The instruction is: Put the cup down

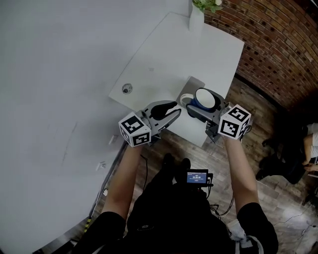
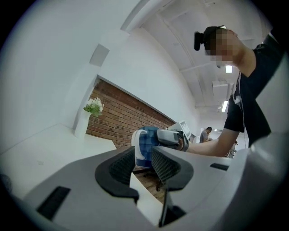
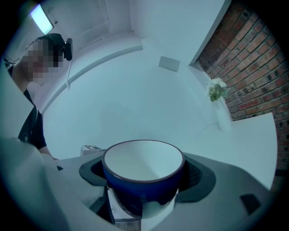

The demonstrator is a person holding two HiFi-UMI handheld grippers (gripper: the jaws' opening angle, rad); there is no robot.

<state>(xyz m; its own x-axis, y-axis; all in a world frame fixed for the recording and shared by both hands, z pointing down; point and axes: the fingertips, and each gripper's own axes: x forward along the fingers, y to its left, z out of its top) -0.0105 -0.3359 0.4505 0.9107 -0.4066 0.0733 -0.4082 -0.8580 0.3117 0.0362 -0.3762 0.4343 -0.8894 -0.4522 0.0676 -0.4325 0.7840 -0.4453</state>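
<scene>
A blue cup (image 1: 207,99) with a white inside and a white handle is clamped between the jaws of my right gripper (image 1: 201,106), which is shut on it. The cup is upright above the near corner of the white table (image 1: 164,54), close to a grey square mat (image 1: 192,83). In the right gripper view the cup (image 3: 142,162) fills the jaws. My left gripper (image 1: 170,112) hovers just left of the cup, open and holding nothing. From the left gripper view (image 2: 143,164) the cup (image 2: 145,145) is straight ahead beyond the jaws.
A white vase with flowers (image 1: 197,14) stands at the table's far corner. A small round object (image 1: 126,89) lies near the left edge. Wooden floor and a brick wall (image 1: 278,44) lie to the right, where a seated person (image 1: 308,144) is.
</scene>
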